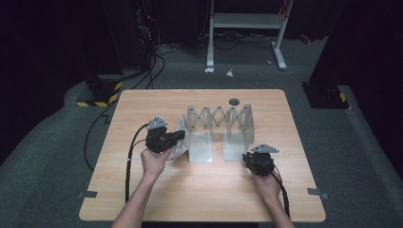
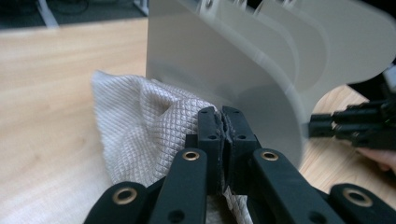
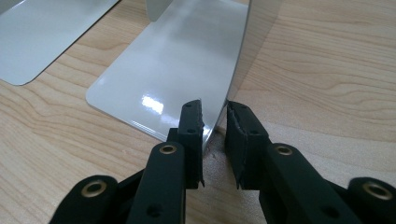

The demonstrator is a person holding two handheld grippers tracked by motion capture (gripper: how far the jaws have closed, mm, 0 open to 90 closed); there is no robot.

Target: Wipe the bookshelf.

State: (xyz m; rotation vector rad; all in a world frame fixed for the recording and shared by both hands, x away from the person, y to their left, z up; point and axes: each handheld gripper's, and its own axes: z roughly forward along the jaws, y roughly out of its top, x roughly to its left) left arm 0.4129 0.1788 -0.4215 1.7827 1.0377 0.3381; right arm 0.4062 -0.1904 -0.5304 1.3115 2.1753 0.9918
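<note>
A grey metal expanding rack [image 1: 218, 116] stands at the middle of the wooden table [image 1: 142, 190], with upright end plates and two flat base plates. My left gripper [image 1: 183, 135] is at the rack's left end, shut on a white quilted cloth [image 1: 178, 148]. In the left gripper view the cloth [image 2: 140, 126] bunches against the upright plate [image 2: 210, 60], pinched in my left gripper [image 2: 223, 114]. My right gripper [image 1: 247, 156] is at the rack's right end. Its jaws [image 3: 214, 109] stand narrowly apart astride the near edge of the upright plate [image 3: 236, 51], beside the base plate [image 3: 177, 60].
A small dark round thing [image 1: 234, 101] lies on the table behind the rack. Cables trail from both grippers toward the near edge. On the floor beyond are a metal stand [image 1: 247, 21] and a striped black base [image 1: 100, 92]. The other gripper [image 2: 345, 126] shows past the rack.
</note>
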